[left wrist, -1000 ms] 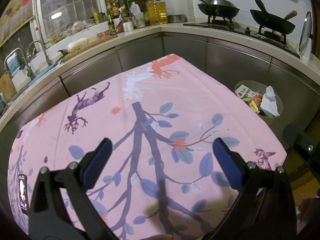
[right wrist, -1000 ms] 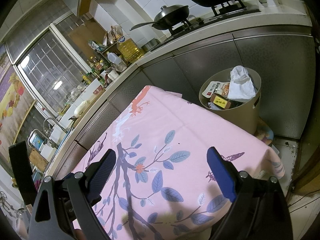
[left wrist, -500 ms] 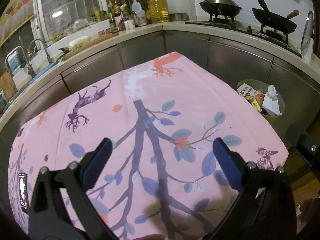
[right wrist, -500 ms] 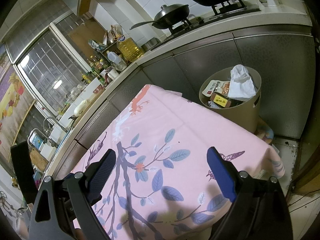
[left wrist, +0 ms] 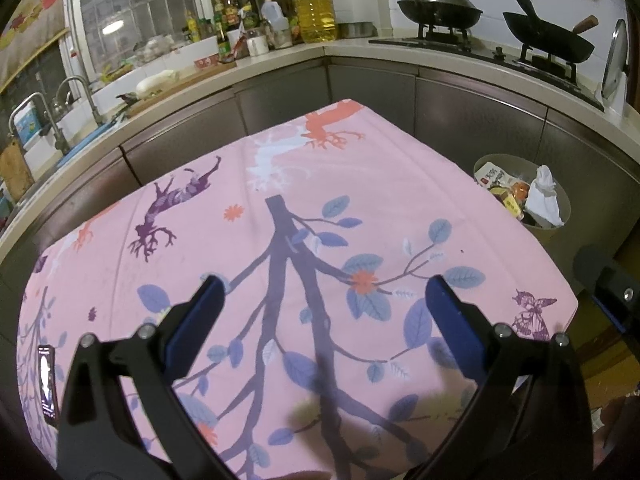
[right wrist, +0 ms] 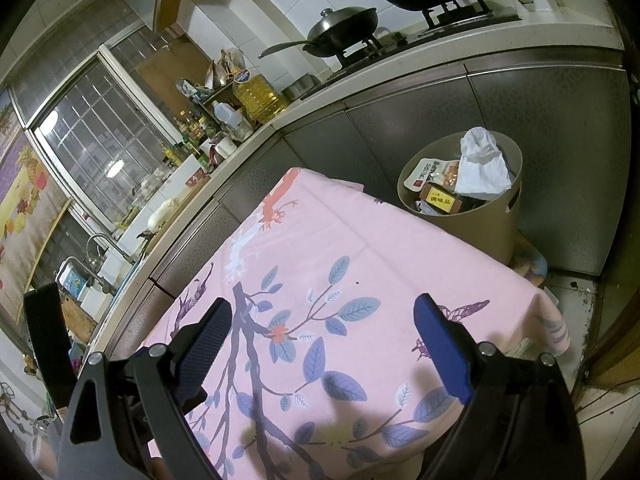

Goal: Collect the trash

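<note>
A beige trash bin (right wrist: pixel 484 236) stands on the floor past the table's far right corner, holding food wrappers and a crumpled white tissue (right wrist: pixel 480 164); in the left wrist view the bin (left wrist: pixel 560 196) shows at the right. My left gripper (left wrist: pixel 324 292) hangs open over the near part of the pink tablecloth (left wrist: pixel 360 184), nothing between its fingers. My right gripper (right wrist: pixel 324 320) is open too, above the cloth (right wrist: pixel 360 248) near its right edge, well short of the bin. No loose trash shows on the cloth.
A phone (left wrist: pixel 46 376) lies at the table's near left edge. Kitchen counters wrap around the table, with a sink (left wrist: pixel 60 128) at left, bottles and an oil jug (left wrist: pixel 316 16) at the back, and two woks (left wrist: pixel 440 8) on the stove.
Both grippers have drifted slightly, the left view pulling back and up a little from the table. Nothing was picked up or let go.
</note>
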`<action>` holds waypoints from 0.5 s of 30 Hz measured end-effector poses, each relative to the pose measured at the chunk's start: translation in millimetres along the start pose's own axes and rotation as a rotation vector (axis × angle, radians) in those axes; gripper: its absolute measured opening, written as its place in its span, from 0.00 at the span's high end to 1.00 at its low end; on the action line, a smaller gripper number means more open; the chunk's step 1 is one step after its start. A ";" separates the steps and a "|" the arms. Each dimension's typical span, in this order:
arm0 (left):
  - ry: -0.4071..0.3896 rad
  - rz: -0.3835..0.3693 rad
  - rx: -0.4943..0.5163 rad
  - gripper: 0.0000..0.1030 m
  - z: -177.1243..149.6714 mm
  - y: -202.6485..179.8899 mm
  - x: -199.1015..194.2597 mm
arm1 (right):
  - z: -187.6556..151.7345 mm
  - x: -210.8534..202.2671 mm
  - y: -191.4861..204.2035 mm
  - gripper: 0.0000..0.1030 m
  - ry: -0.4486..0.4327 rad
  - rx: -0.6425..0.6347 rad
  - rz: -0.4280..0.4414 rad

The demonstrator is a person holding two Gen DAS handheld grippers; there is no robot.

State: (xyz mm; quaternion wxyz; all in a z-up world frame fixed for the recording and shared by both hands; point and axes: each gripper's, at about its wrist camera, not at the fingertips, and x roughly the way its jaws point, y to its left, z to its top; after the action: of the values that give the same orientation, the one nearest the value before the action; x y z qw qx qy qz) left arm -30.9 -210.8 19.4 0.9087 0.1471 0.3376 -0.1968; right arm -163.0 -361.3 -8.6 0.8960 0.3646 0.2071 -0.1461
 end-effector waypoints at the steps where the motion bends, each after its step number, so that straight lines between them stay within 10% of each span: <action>1: 0.000 0.000 0.000 0.06 0.2 0.0 0.0 | 2.0 1.0 -1.0 0.14 -0.001 0.000 0.000; 15: 0.003 -0.004 0.005 0.06 -1.5 -2.8 0.8 | 2.8 1.1 -0.8 0.14 0.001 0.000 0.000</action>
State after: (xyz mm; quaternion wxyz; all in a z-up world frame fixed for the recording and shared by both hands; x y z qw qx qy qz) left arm -32.4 -212.9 17.3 0.9075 0.1489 0.3386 -0.1992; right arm -161.6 -364.0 -7.8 0.8960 0.3645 0.2074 -0.1461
